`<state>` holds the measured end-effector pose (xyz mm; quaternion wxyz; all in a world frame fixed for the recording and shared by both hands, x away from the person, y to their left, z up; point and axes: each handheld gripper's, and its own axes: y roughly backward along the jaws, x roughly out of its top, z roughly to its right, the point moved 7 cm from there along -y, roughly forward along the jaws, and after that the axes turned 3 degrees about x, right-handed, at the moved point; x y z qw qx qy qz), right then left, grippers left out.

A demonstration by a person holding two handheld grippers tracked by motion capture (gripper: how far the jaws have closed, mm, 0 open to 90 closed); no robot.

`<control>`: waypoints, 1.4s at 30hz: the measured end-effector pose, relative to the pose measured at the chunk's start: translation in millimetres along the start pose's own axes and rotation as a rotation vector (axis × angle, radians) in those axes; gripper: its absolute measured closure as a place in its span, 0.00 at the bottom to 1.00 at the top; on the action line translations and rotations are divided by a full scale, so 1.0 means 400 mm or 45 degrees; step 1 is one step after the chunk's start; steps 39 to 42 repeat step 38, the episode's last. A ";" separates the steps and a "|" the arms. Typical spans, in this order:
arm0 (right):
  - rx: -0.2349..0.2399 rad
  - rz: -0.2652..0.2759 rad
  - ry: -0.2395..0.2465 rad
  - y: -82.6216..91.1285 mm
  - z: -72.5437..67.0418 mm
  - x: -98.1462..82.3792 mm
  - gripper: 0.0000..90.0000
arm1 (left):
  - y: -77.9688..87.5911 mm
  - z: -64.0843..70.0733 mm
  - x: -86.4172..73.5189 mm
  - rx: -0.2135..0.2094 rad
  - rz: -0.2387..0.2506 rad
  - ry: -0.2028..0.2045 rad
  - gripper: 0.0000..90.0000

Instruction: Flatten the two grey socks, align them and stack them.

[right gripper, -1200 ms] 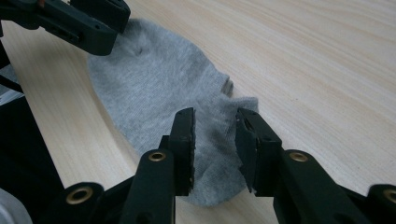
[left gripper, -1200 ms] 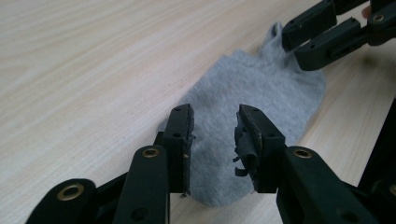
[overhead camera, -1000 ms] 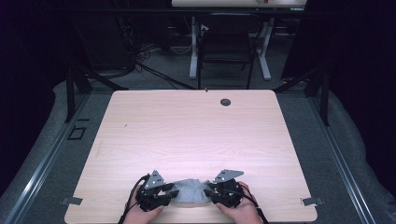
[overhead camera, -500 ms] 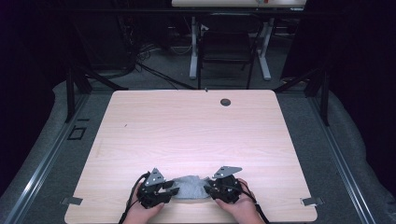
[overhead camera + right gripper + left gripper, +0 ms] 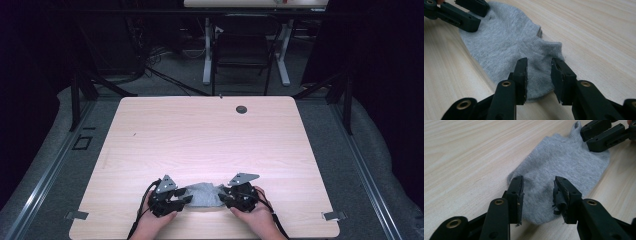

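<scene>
In the left gripper view, the left gripper (image 5: 537,195) stands with its jaws parted at the bottom centre of the frame, and the near end of a grey sock (image 5: 564,162) lies in the gap between them; the fabric rests flat on the wood below the fingertips (image 5: 515,187), and nothing is pinched. From there the sock runs up toward the upper right of the frame, where the other gripper's black jaws sit over its far end.

The right gripper view mirrors this: the right gripper (image 5: 539,75) is released too, its jaws spread at the bottom centre with the sock's (image 5: 509,42) nearer end lying between and beneath them, again flat and ungrasped. The sock stretches toward the upper left of that frame, up to the left gripper's jaws.

In the high view, the sock (image 5: 202,194) lies at the bottom centre of the frame, near the table's (image 5: 210,135) near edge, between the left gripper (image 5: 186,199) and the right gripper (image 5: 223,195). The person's hands hold them from the bottom edge. A small dark round hole (image 5: 241,109) sits in the table's upper right.
</scene>
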<state>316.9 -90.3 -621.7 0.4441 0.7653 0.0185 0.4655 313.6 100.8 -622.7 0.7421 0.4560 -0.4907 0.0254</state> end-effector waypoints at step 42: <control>-0.148 0.122 -0.019 0.101 0.068 -0.018 0.60 | 0.101 -0.114 -0.016 0.120 0.081 0.131 0.51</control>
